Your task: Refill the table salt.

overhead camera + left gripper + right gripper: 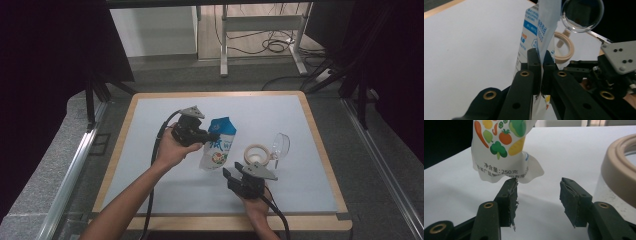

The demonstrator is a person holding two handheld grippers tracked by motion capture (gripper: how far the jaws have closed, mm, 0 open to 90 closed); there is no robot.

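The pouch (219,144) was held near the table's (150,150) centre, its top edge pinched between the closed jaws of the left gripper (212,136). The right gripper (227,179) was kept near and right of it, jaws parted and empty, beside the jar (256,155).

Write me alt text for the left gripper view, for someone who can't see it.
The left hand-held gripper is shut on the top edge of a blue and white pouch, which hangs above a white table. Behind the pouch lie a beige ring and a clear round lid, and the right hand-held gripper shows at the right.
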